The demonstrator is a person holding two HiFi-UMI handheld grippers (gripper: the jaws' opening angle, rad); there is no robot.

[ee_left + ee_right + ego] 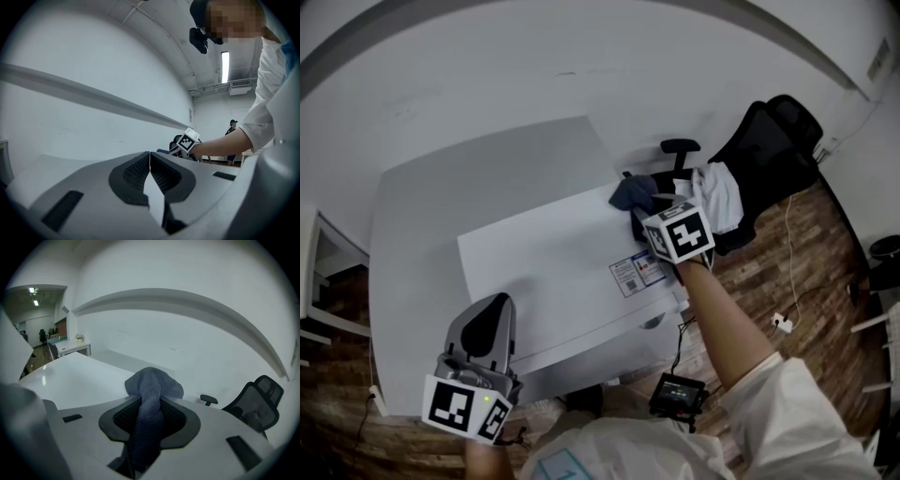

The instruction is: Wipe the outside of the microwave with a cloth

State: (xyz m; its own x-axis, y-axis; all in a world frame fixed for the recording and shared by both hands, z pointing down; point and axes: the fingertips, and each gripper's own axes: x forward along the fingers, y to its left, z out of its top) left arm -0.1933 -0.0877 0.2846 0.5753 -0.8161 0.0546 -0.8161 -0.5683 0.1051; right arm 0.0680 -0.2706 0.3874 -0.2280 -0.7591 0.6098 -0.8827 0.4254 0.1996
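Grey tabletop [431,197] takes up the middle-left of the head view, backed by a white wall. The white microwave [544,267] sits on it at centre frame, with its flat top facing the camera. A black office chair [778,155] is at upper right on the wood floor, with a white fabric bundle [719,192] against its left side.

The person's white sleeve [792,403] is at lower right, and the bare forearm runs up-left from it to the right claw [639,204]. That claw is at the upper right corner of the microwave top. In its own view the right claw [149,404] is clamped on the cloth [152,385], with both pads pressing the twisted fabric. The cloth [633,192] is dark blue-grey and bunches out past the tips, over that same upper right corner. Can't tell whether it touches the surface.

The left claw [492,305] is at lower left of the head view, over the microwave's lower left edge. In its own view the left claw [150,161] has its pads pressed flat together with nothing between them.

Small stuff: a printed label [636,272] near the microwave's right edge, and a black device with a lit screen [677,394] at bottom centre-right, below the microwave.
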